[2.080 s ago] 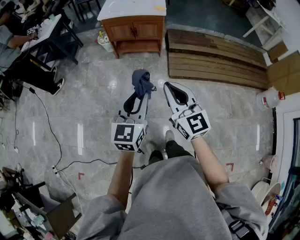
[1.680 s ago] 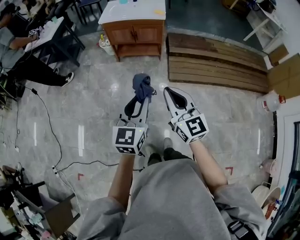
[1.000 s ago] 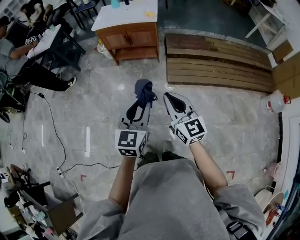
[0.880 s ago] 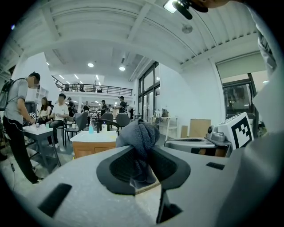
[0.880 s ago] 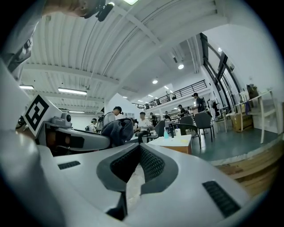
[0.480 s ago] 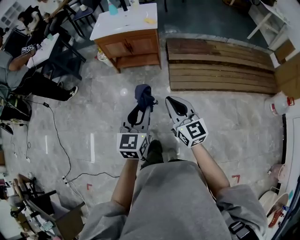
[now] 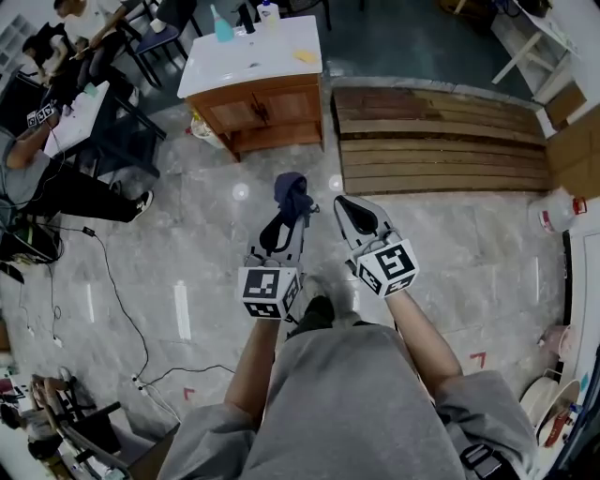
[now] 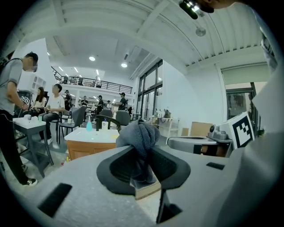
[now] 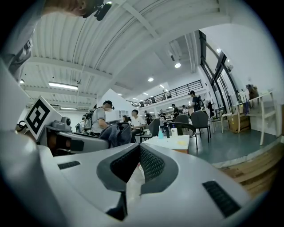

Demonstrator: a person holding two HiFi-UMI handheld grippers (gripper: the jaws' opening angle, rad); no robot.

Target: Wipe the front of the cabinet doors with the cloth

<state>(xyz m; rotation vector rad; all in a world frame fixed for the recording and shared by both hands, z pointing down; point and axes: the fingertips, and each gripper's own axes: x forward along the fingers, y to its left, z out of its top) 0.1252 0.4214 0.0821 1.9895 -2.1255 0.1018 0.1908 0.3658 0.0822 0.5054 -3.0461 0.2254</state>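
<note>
1. My left gripper (image 7: pixel 292 210) has its fingers clenched on the dark blue cloth (image 7: pixel 292 187). The cloth bunches up above the tips and hangs in the air over the floor.
2. My right gripper (image 7: pixel 349 204) is just beside it, fingers pressed together with nothing between them.
3. The cabinet (image 7: pixel 265 111) stands well ahead of both grippers, apart from the cloth. Its two brown wooden doors face me, with an open shelf beneath them.
4. Its white counter (image 7: pixel 253 64) carries a teal bottle (image 7: pixel 221 28) and a few other small bottles at the far edge.
5. The floor (image 7: pixel 187 216) is glossy grey stone tile, spotted with lamp reflections.
6. Wooden planks (image 7: pixel 441 141) lie flat to the right of the cabinet.
7. People sit at a second, dark counter (image 7: pixel 84 103) on the left. The hall is tall and white, with ceiling lights and a railed balcony.
</note>
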